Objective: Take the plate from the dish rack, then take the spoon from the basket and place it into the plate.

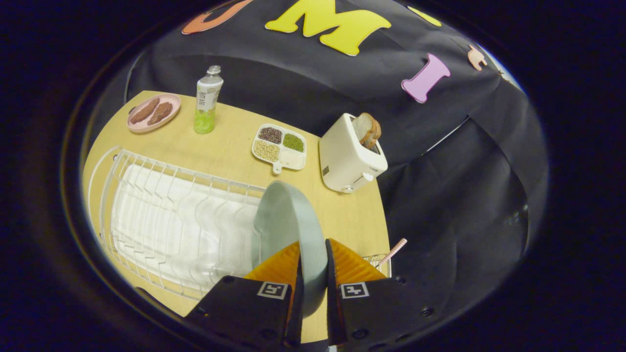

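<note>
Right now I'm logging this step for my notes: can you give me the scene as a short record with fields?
gripper: gripper shut on the plate, one orange finger on each face
plate: pale blue-grey plate, on edge, at the right end of the dish rack
dish rack: white wire dish rack on the table
spoon: pink handle sticking up from the basket, right of the fingers
beyond the rack: toaster with bread, divided tray, bottle, pink dish
</note>
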### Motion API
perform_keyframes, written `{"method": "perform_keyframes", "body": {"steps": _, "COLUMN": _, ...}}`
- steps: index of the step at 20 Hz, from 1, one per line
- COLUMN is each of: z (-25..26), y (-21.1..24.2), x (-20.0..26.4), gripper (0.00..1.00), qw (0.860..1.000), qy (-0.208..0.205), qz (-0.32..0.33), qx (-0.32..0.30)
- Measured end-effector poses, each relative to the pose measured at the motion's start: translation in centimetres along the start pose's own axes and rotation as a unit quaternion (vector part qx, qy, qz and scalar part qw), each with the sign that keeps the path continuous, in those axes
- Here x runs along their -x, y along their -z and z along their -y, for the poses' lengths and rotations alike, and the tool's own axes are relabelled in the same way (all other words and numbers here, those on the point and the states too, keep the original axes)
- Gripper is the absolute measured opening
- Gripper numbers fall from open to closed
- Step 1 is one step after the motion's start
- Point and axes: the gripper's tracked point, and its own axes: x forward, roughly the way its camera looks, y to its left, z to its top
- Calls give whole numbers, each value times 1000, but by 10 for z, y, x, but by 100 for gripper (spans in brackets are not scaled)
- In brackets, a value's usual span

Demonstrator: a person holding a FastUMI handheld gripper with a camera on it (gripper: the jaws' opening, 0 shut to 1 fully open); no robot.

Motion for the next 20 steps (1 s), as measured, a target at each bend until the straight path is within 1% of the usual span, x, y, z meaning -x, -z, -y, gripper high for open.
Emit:
{"method": "perform_keyframes", "body": {"steps": 4, "z": 11, "y": 1, "x": 10, "gripper": 25, "qw": 999, "qy": 26, "qz": 23, "qx": -27}}
{"method": "perform_keyframes", "body": {"steps": 5, "z": 16, "y": 1, "x": 12, "gripper": 25, "qw": 998, "qy": 38, "qz": 29, "qx": -32}}
{"method": "perform_keyframes", "body": {"steps": 6, "z": 19, "y": 0, "x": 15, "gripper": 25, "qw": 998, "qy": 42, "qz": 39, "qx": -34}}
{"method": "perform_keyframes", "body": {"steps": 8, "z": 23, "y": 1, "x": 20, "gripper": 25, "qw": 997, "qy": 34, "qz": 56, "qx": -46}}
{"method": "perform_keyframes", "body": {"steps": 13, "z": 35, "y": 23, "x": 42, "gripper": 25, "qw": 992, "qy": -21, "qz": 68, "qx": -101}}
{"method": "perform_keyframes", "body": {"steps": 15, "z": 33, "y": 38, "x": 56, "gripper": 25, "qw": 990, "qy": -65, "qz": 69, "qx": -100}}
{"method": "perform_keyframes", "body": {"steps": 17, "z": 30, "y": 55, "x": 73, "gripper": 25, "qw": 986, "qy": -110, "qz": 74, "qx": -105}}
{"method": "perform_keyframes", "body": {"steps": 20, "z": 29, "y": 86, "x": 97, "gripper": 25, "qw": 977, "qy": -156, "qz": 89, "qx": -115}}
